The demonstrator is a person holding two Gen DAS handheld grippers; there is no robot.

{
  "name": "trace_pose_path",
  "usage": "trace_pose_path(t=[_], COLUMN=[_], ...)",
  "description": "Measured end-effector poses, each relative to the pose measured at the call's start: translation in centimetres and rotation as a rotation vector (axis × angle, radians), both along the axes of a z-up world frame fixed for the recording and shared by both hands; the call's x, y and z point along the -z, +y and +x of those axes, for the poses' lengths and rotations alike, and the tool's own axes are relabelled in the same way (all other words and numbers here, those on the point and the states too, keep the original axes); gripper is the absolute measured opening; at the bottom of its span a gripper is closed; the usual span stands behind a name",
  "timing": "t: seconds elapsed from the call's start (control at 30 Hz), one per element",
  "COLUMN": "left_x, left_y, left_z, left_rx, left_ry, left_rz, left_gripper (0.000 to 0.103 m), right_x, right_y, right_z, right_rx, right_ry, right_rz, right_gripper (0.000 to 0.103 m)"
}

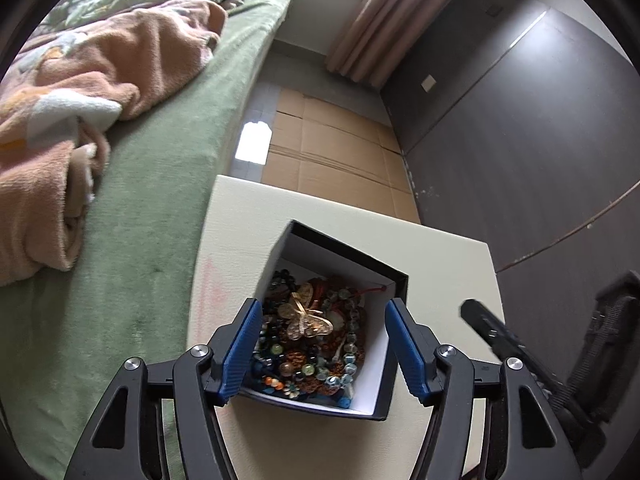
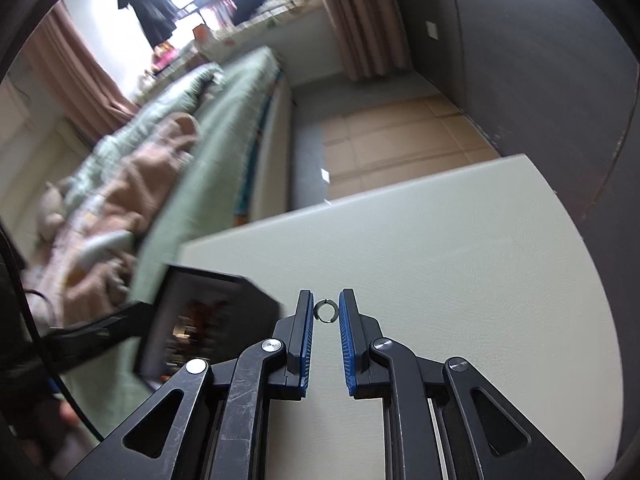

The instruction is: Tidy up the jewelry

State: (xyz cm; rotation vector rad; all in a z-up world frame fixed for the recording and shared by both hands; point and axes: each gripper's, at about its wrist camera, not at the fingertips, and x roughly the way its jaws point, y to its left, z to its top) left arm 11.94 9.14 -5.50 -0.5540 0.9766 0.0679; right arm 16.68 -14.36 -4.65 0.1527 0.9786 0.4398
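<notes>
Left wrist view: left gripper (image 1: 324,344) hangs over an open box (image 1: 394,364) w/ dark outer walls and white lining, jaws spread wide on either side of it, blue pads (image 1: 240,350) not pressing on anything. Box sits on the pale table (image 1: 248,224) and is heaped w/ jewelry (image 1: 308,344): beaded strands in many colours plus a gold butterfly piece (image 1: 306,316) on top. Right gripper's black body (image 1: 516,356) shows at the right edge. Green bed (image 1: 152,184) w/ a peach blanket (image 1: 100,92) lies left of the table.

Right wrist view: right gripper (image 2: 325,312) has its jaws drawn in narrow, pinching a small ring (image 2: 325,311) (metal, w/ a gap in its band) between the pad tips. Ring is above bare table (image 2: 440,260), to the right of the box (image 2: 208,320), which is blurred here. Cardboard (image 2: 400,136) covers the floor beyond.
</notes>
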Motion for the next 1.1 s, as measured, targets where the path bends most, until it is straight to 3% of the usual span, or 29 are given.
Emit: trace_pose_path(t=[0.27,0.5,0.53,0.63,0.83,1.0,1.1], left_x=[-0.7,-0.6,-0.6,-0.8,-1.3,-1.6,-1.9], left_y=[0.7,1.2,1.3,1.5,0.4,-1.2,-2.4], left_z=[-1.6,-2.6,-2.8,-3.4,-4.0,-4.3,-4.6], left_rx=[-0.033,-0.062,-0.066,-0.085,-0.065,-0.038,-0.011], left_ry=[-0.017,-0.021,-0.019,-0.03,-0.048,-0.051,-0.068], left_rz=[0.031,0.062,0.066,0.067,0.102,0.136,0.152], left_gripper=[0.065,0.066,0.07,0.086,0.09,0.09,0.098], right_x=[-1.8,-2.0,-1.9,-1.2,-1.8,-2.3,-2.9], right_y=[2.4,4.4,4.6,4.5,2.0,0.2,-0.8], right_z=[-2.1,-2.6,-2.5,-2.1,-2.9,-3.8,-4.5], right_rx=[-0.088,-0.142,-0.146,-0.143,-0.097,-0.061,-0.047], right_ry=[-0.047,-0.016,-0.006,0.064,0.057,0.039,0.019], right_rz=[0.126,0.257,0.274,0.309,0.35,0.31,0.274], right_gripper=[0.015,0.015,0.018,0.07,0.073,0.073,0.073])
